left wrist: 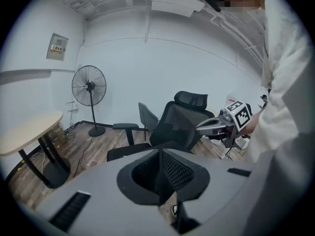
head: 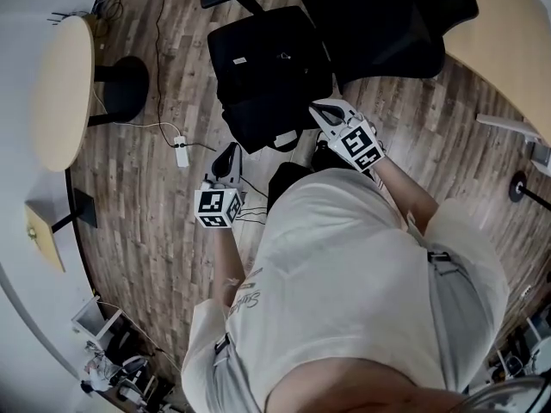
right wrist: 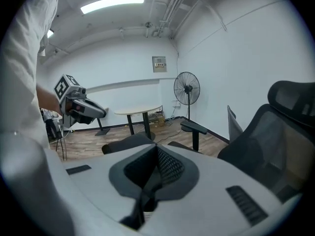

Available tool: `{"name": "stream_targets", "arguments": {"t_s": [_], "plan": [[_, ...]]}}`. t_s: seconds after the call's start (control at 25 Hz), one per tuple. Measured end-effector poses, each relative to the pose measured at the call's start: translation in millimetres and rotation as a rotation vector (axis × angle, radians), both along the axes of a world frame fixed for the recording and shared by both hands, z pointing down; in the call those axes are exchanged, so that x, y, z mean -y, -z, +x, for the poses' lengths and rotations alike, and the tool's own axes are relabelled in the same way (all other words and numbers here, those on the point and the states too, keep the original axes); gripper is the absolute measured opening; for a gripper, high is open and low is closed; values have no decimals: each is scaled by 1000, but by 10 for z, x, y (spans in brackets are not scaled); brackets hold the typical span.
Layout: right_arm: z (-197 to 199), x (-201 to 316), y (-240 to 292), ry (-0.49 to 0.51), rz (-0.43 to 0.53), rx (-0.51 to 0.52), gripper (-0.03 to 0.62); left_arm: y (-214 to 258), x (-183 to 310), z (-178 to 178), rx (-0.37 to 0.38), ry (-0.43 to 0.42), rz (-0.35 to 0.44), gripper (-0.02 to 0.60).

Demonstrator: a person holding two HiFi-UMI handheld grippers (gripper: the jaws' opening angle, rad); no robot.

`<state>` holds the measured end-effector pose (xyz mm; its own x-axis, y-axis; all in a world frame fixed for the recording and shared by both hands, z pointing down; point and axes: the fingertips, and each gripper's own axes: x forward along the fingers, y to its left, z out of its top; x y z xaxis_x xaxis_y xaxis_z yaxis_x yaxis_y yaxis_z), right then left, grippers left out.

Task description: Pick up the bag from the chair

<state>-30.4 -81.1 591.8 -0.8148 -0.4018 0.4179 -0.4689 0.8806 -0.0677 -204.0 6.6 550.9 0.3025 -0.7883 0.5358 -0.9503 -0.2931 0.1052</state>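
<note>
**A:** So, starting from the left: does the round table [head: 60,93] matter here?

**B:** No. It stands well apart from the chair [head: 392,20], by the left wall, and nothing for this job is near it.

**A:** Why is the left gripper [head: 230,155] over bare floor, then?

**B:** It is just off the bag's near left corner and tilts down towards it. Its own view shows the jaws pressed together with nothing between them. I read that as an approach, not a grasp.

**A:** And the bag [head: 269,74]?

**B:** It is black and lies flat on the chair seat, covering it out to the near edge, with the backrest just to its right. It has not been lifted.

**A:** The right gripper [head: 323,110]?

**B:** It is over the bag's near right corner, also closed and empty. I cannot tell whether it touches the fabric. One gripper at each near corner suggests a two-sided lift, and both would have to open first.
</note>
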Motion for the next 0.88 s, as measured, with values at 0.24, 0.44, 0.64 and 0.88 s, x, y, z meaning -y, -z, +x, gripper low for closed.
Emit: {"name": "stream_targets", "arguments": {"t_s": [0.24,0.44,0.64,0.88], "plan": [[18,100,-63,-22,-56,10,-5,-168,-24,0,-6,-39,-53,28],[71,93,-163,-74,-57,-65,-5,-376,-83,-71,-45,-59,-97,29],[200,-60,-306,-134,-158,-82,-5,-558,-174,-79,-78,-128,-151,29],[197,-346,-600,-43,-257,-146,29,-900,-301,-126,-64,-193,-258,29]]}}
